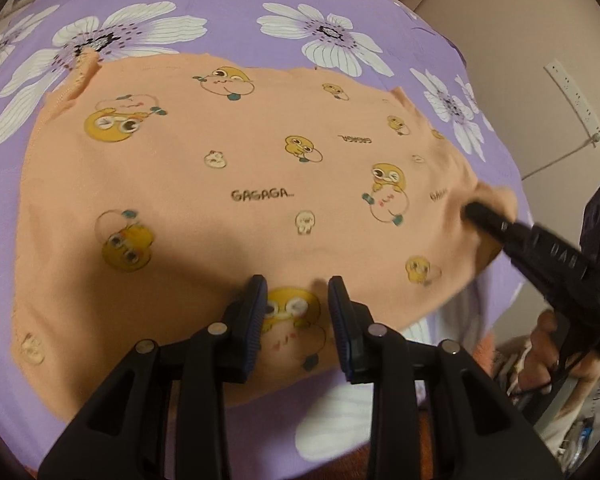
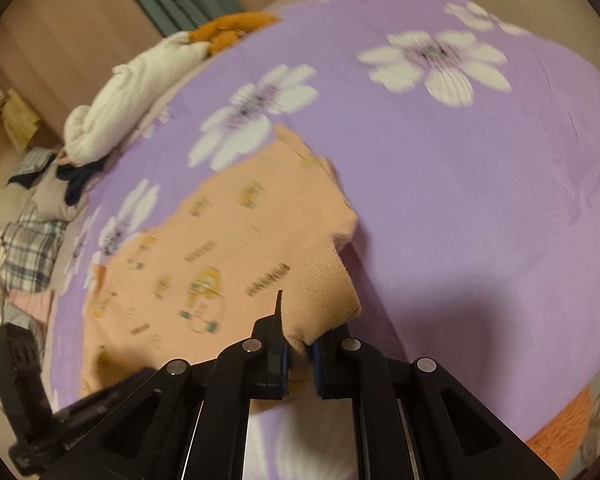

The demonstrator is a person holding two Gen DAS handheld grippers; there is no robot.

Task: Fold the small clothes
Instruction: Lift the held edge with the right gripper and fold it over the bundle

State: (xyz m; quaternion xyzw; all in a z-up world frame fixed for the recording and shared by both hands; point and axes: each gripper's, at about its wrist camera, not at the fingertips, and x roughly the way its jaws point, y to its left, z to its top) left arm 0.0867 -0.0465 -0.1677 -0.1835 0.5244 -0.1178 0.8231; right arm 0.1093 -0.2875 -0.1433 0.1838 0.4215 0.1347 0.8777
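Observation:
A peach garment (image 1: 220, 168) printed with yellow ducks and "GAGAGA" lies spread on a purple flowered bedsheet (image 1: 260, 32). My left gripper (image 1: 297, 286) hovers over its near edge, open, with a duck print showing between the fingers and no cloth pinched. In the same view my right gripper (image 1: 476, 212) reaches in from the right and holds the garment's right corner lifted. The right wrist view shows the right gripper (image 2: 300, 350) shut on a bunched fold of the peach garment (image 2: 220, 264), which drapes away over the bedsheet (image 2: 480, 200).
A pile of plaid and pale clothes (image 2: 32, 240) lies left of the bed, with a white garment (image 2: 132, 88) and an orange plush (image 2: 232, 28) at the far edge. A power strip (image 1: 576, 104) hangs on the wall at right. A hand (image 1: 548, 356) grips the right tool.

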